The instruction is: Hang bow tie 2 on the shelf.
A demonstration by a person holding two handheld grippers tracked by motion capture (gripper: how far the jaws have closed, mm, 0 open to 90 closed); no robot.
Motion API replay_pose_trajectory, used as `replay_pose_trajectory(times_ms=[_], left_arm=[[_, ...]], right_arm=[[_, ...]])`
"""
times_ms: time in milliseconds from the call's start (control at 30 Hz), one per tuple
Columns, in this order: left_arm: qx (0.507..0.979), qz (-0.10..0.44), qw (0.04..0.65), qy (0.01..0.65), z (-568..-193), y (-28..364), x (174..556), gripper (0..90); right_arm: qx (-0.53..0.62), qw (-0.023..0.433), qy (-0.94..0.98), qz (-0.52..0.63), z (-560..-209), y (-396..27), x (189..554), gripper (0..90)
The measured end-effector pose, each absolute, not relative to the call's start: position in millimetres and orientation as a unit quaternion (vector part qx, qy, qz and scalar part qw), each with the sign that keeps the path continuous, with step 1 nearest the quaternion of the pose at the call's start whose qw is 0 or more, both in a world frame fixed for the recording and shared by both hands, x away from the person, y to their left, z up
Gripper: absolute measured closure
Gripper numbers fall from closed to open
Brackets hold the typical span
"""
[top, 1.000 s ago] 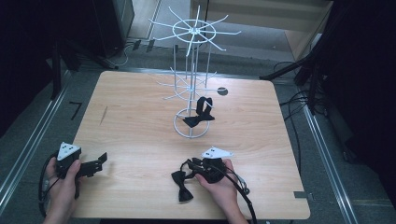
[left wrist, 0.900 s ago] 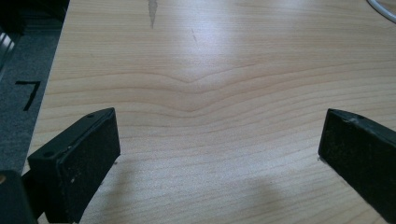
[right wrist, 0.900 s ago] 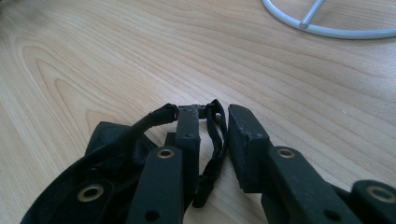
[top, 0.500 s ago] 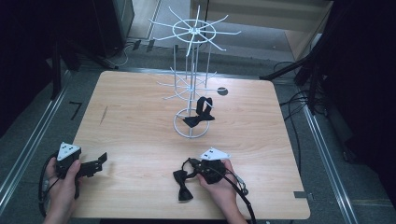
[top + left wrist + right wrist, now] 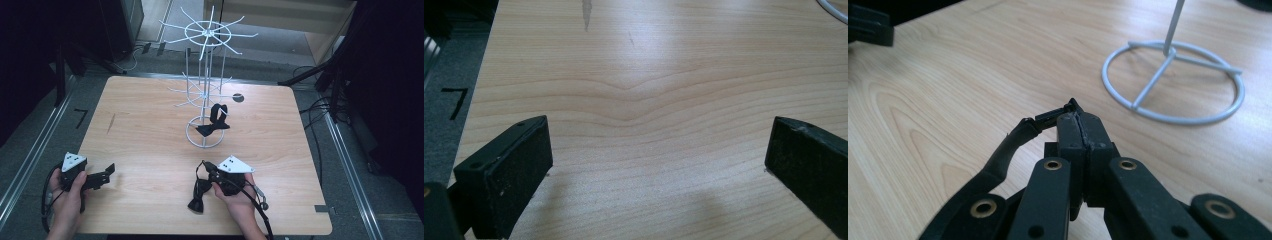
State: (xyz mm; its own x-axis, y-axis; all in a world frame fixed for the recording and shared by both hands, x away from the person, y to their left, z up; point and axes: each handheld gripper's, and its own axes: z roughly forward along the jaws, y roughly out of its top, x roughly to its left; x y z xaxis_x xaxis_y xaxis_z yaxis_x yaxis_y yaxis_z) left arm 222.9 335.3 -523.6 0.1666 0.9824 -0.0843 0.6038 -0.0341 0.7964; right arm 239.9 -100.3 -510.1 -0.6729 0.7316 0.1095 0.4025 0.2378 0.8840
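A: Bottom center of the high view, the right gripper is clamped onto the strap of a black bow tie. The tie hangs off it, with the bow part low and just left of the hand, at or right above the table — can't tell if it touches.

B: Yeah, in the right gripper view the jaws are pressed flat together at center frame, and the strap comes out at the tip and curls down to the lower left. They were closing just a moment ago, with the strap between them.

A: And the left gripper? Lower left of the high view, it sits low over the wood.

B: Wide open. In the left gripper view one pad sits at lower left, the other at the right edge, bare wood between.

A: Upper center there's the white wire rack, with a second bow tie on its ring base, well apart from the held one.

B: That ring base sits upper right in the right gripper view.
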Motion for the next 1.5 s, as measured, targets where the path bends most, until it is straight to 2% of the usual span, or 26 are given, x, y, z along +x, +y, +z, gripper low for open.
replay_pose_trajectory(times_ms=[933,1500], left_arm=[[0.669,0.260,0.366,0.592,-523.7,335.7,222.4,0.0],[0.668,0.260,0.369,0.591,-523.6,336.3,222.1,0.0]], right_arm=[[0.339,0.225,0.727,0.553,-447.7,-102.2,241.5,90.0],[0.321,0.243,0.718,0.568,-411.7,-96.5,247.1,90.0]])
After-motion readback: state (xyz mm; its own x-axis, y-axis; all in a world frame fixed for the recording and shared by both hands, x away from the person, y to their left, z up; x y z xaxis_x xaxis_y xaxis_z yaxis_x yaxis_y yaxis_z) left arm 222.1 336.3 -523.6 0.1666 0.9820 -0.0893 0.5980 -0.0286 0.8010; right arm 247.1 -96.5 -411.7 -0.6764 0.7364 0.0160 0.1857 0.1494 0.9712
